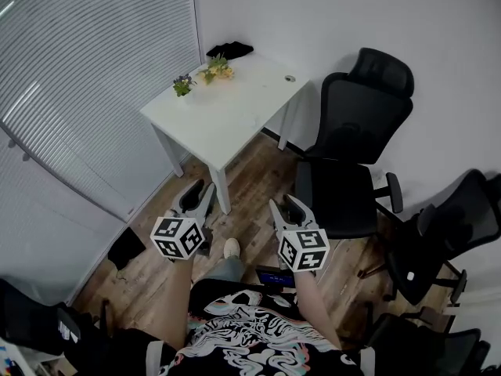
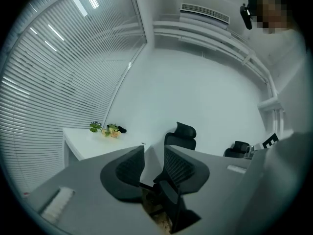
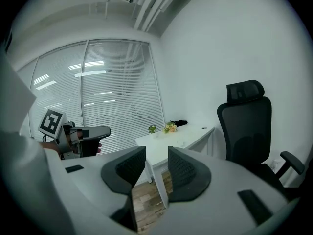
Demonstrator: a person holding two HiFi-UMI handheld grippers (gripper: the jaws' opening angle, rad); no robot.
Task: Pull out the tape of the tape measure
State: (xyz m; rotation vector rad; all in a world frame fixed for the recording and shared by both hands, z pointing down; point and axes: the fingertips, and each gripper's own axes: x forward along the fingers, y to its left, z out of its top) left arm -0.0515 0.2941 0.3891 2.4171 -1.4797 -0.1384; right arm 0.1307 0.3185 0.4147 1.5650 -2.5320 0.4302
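The desk (image 1: 235, 124) is plain white, the blinds (image 1: 78, 77) white with fine horizontal slats, the floor (image 1: 262, 175) brown wood-grain planks, the office chairs (image 1: 356, 124) black, the plants (image 1: 200, 77) green and yellow, and the left hand-held gripper (image 1: 196, 190) and right hand-held gripper (image 1: 286, 206) grey, bearing black-and-white square markers.

Head view: high, steeply down. Gripper views: lower, near level; all share distant table (image 1: 235, 120), office chair (image 1: 356, 131).

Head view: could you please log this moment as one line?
left tool: open, empty | right tool: open, empty | white table: ahead, untouched | tape measure: not seen
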